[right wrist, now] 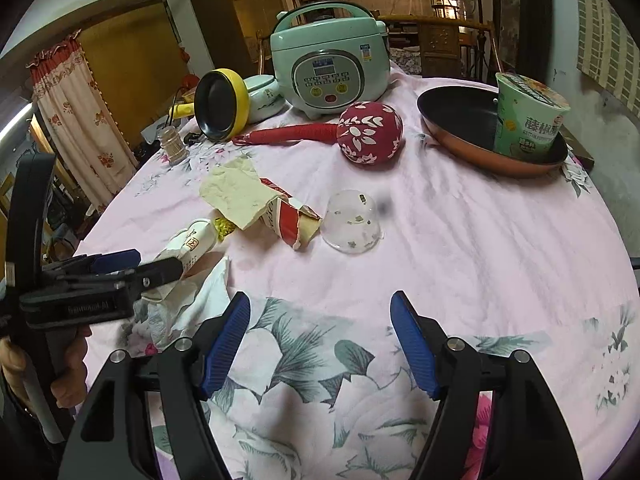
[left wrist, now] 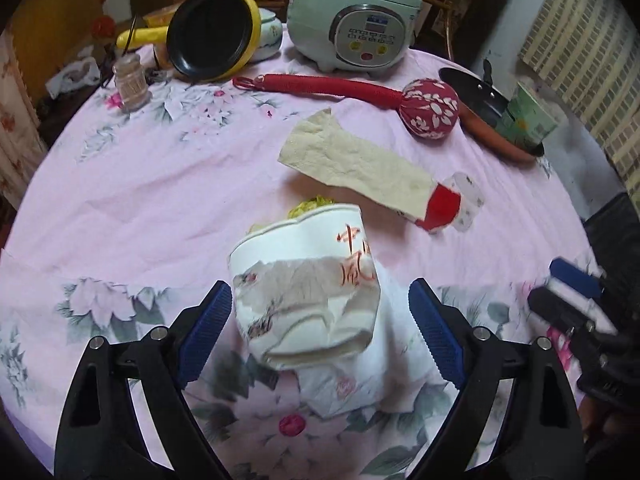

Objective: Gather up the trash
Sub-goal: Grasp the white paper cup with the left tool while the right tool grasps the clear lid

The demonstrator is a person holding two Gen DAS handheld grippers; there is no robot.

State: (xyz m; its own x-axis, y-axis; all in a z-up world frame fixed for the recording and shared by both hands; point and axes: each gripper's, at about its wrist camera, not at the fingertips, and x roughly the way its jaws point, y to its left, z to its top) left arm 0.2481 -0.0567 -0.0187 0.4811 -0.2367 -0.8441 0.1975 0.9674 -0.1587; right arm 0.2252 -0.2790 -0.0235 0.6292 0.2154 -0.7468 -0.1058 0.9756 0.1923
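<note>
My left gripper [left wrist: 320, 320] is open, its blue fingers on either side of a crushed white paper cup [left wrist: 304, 284] with red characters and yellow scraps at its mouth; the cup lies over a white tissue [left wrist: 360, 384]. The cup also shows in the right wrist view [right wrist: 196, 242]. Beyond lie a beige napkin [left wrist: 352, 164] over a crushed red and white paper cup [left wrist: 440, 208], and a clear plastic cup [right wrist: 352, 222] on its side. My right gripper [right wrist: 320, 340] is open and empty above the floral tablecloth [right wrist: 480, 248].
At the back stand a mint rice cooker [left wrist: 356, 20], a yellow pan [left wrist: 212, 32], a red massage hammer [left wrist: 428, 108], a toothpick jar [left wrist: 130, 82], and an orange frying pan [right wrist: 460, 116] holding a green noodle cup [right wrist: 528, 116].
</note>
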